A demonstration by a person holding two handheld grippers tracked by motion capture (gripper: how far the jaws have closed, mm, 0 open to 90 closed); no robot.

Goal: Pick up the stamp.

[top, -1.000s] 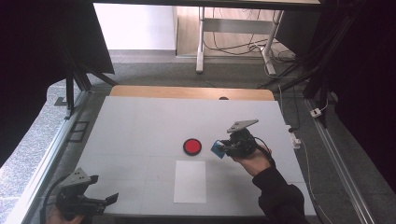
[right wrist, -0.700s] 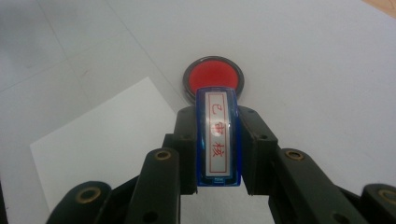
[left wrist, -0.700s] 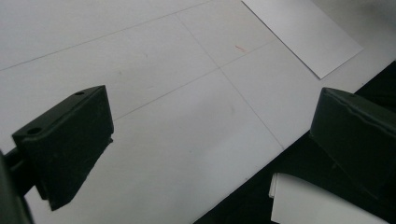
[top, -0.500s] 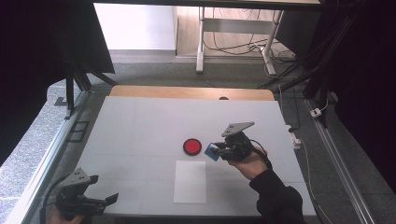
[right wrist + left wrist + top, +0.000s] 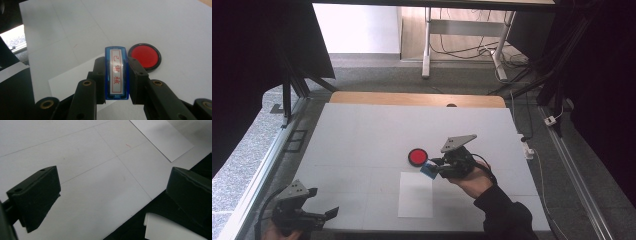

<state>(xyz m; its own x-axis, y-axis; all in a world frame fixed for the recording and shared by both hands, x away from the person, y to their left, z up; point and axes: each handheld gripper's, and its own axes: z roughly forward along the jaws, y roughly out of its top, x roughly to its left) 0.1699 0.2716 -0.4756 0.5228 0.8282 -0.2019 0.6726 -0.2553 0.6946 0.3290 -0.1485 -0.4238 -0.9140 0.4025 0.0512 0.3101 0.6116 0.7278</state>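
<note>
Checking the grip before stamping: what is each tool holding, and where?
The right tool clamps the blue stamp across its two long sides. The left tool is open and holds nothing.

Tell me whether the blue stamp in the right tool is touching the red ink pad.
Cannot tell. In the right gripper view the blue stamp, clamped in the right tool, overlaps the red ink pad's rim; the high view shows them close, with no plain gap.

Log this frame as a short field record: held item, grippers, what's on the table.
held item: blue stamp, red characters on its label
right gripper: shut on the stamp, above the sheet's far right corner
left gripper: open, nothing between the jaws, at the table's near left corner
ink pad: round, red, just beyond the sheet
sheet: white paper, flat, near edge of table
</note>
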